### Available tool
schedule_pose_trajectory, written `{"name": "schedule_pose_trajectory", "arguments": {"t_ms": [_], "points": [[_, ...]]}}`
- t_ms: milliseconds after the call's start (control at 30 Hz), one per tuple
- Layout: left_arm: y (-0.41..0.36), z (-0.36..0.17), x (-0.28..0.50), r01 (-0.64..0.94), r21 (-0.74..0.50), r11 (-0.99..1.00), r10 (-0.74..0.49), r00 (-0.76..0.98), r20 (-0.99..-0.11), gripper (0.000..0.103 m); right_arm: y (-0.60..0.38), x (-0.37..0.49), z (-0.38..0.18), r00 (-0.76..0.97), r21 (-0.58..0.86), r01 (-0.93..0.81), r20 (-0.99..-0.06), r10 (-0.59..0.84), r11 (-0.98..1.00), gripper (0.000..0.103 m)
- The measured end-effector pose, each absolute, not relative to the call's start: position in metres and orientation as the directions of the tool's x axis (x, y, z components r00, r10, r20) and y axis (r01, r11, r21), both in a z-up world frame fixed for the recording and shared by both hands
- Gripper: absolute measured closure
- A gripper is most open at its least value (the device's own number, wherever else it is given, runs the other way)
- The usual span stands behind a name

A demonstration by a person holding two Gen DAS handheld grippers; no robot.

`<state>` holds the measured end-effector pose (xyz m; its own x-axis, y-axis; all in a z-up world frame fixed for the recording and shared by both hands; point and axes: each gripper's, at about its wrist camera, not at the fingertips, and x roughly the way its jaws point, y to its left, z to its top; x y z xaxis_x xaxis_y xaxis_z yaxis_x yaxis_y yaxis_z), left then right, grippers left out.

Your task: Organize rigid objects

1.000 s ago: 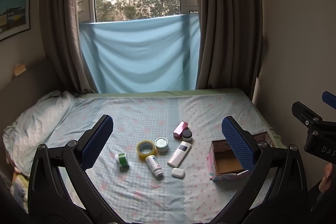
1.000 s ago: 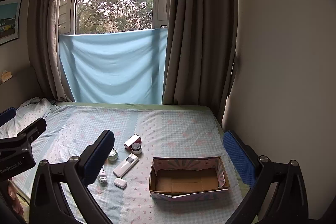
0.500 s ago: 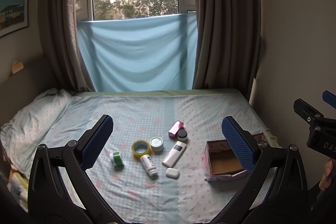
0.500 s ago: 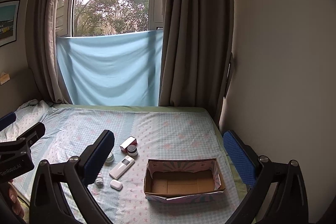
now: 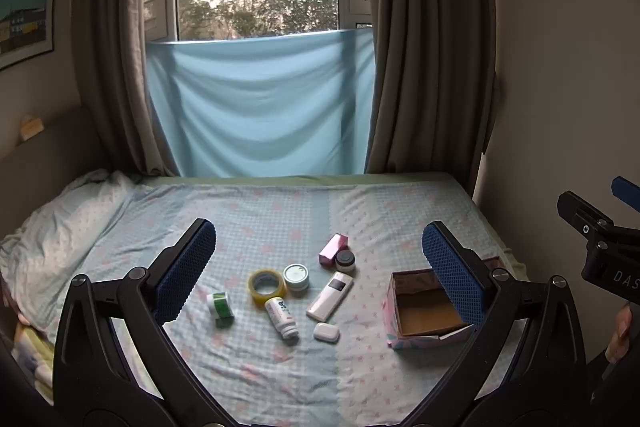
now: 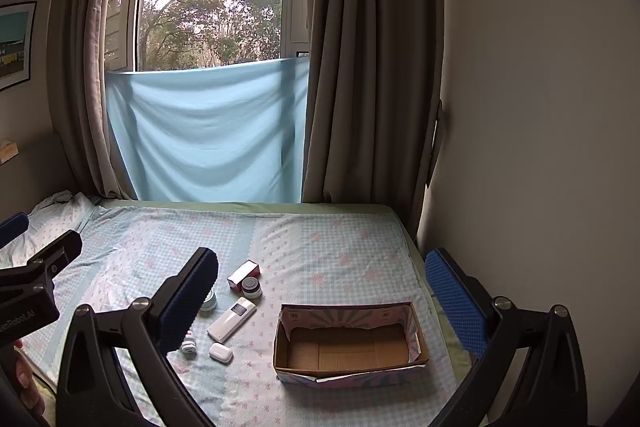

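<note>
Both my left gripper [image 5: 318,269] and right gripper [image 6: 322,293] are spread wide, holding nothing. The open patterned cardboard box [image 6: 350,345] sits on the bed right of the white remote [image 6: 232,319]. Only my left camera shows the yellow tape roll [image 5: 267,286] and green-labelled bottle [image 5: 220,308].

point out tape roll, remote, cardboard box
tape roll [image 5: 267,285], left wrist view, on the yellow ring's near rim.
remote [image 5: 330,296], left wrist view, mid body below the screen.
cardboard box [image 6: 352,345], right wrist view, bare inner floor.
</note>
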<state>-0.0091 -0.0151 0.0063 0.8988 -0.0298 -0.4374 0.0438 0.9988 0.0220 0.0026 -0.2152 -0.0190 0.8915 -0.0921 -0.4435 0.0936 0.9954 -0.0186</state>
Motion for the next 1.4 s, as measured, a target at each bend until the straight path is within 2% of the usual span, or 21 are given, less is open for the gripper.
{"name": "schedule_pose_trajectory", "arguments": {"t_ms": [1400], "points": [[-0.0156,-0.0006,-0.0008,0.044,0.008,0.999,-0.035,0.890,-0.454,0.001,-0.2098,0.0030,-0.0180,0.891,-0.016,0.085,-0.446,-0.083,0.996,0.000]]}}
